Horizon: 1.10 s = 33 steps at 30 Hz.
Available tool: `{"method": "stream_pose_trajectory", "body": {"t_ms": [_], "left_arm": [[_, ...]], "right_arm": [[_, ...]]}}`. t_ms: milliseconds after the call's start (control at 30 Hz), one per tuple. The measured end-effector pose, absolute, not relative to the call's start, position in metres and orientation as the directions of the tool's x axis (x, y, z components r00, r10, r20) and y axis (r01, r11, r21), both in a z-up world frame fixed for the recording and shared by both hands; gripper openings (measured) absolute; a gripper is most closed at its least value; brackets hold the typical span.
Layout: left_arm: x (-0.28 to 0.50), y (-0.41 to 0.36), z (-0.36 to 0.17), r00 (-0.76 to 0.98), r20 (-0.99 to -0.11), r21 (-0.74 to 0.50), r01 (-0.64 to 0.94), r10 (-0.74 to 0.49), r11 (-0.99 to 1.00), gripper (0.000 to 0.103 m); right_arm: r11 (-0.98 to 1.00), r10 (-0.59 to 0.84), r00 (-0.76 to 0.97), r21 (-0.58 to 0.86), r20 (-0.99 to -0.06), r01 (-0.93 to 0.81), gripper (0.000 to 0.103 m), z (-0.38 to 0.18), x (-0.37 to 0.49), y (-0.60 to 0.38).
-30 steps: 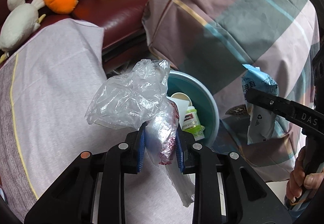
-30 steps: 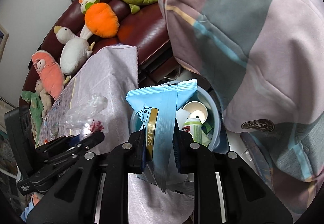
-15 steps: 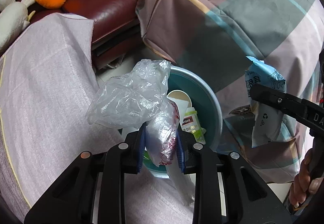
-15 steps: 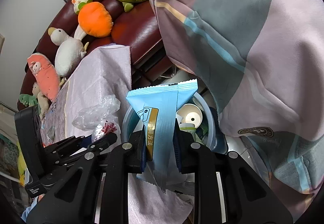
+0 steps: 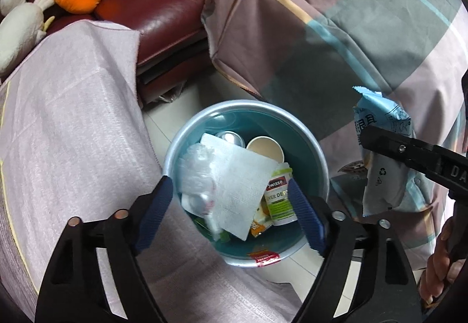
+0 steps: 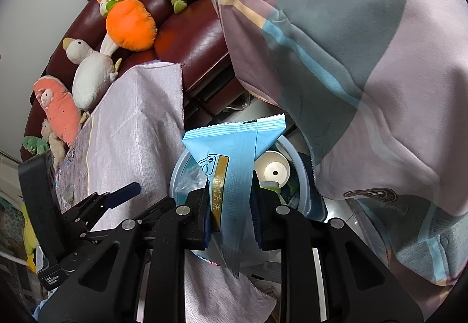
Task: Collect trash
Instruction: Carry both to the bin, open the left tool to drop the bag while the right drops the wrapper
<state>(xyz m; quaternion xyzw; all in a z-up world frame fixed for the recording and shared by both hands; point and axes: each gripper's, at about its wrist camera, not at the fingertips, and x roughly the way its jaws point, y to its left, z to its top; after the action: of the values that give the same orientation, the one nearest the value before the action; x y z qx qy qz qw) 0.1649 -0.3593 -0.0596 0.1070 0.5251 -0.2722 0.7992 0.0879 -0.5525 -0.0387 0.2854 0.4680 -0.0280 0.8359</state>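
Clear plastic bag (image 5: 195, 174) has dropped from the left gripper (image 5: 231, 200) since half a second ago; it now lies in the teal trash bin (image 5: 310, 144), left side, against a white paper napkin (image 5: 237, 191). Left jaws spread wide, released, above the bin's near rim. Also in the bin: a paper cup (image 5: 264, 147) and a green-labelled Swisse bottle (image 5: 279, 194). Right gripper (image 6: 231, 206) clenched on a light blue snack wrapper (image 6: 234, 159), held upright over the bin's right side.
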Motion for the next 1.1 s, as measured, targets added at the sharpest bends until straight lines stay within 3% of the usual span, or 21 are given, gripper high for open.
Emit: {"method": "stream_pose_trajectory", "body": {"t_ms": [433, 467, 567, 667, 767, 1100], "left_arm": [[0.164, -0.301, -0.043, 0.344, -0.875, -0.155, 0.469, -0.341, 0.870, 0.090], [0.164, -0.297, -0.044, 0.343, -0.876, -0.158, 0.462, -0.340, 0.873, 0.090], [0.167, -0.287, -0.046, 0.338, -0.876, -0.169, 0.450, -0.343, 0.877, 0.090], [0.167, -0.280, -0.047, 0.335, -0.874, -0.182, 0.445, -0.351, 0.877, 0.090], [0.167, -0.274, -0.048, 0.327, -0.873, -0.195, 0.445, -0.361, 0.874, 0.090], [0.156, -0.255, -0.042, 0.329, -0.861, -0.221, 0.445, -0.387, 0.868, 0.090]], "right_arm": [[0.864, 0.250, 0.523, 0.431, -0.815, 0.259, 0.023, -0.045, 0.119, -0.519], [0.869, 0.252, 0.519, 0.427, -0.817, 0.251, 0.026, -0.046, 0.123, -0.514], [0.877, 0.247, 0.512, 0.414, -0.823, 0.243, 0.055, -0.046, 0.132, -0.501], [0.881, 0.231, 0.515, 0.402, -0.825, 0.249, 0.058, -0.044, 0.133, -0.496], [0.883, 0.214, 0.509, 0.388, -0.834, 0.264, 0.071, -0.043, 0.131, -0.493], [0.883, 0.166, 0.478, 0.346, -0.862, 0.316, 0.076, -0.036, 0.117, -0.484]]}}
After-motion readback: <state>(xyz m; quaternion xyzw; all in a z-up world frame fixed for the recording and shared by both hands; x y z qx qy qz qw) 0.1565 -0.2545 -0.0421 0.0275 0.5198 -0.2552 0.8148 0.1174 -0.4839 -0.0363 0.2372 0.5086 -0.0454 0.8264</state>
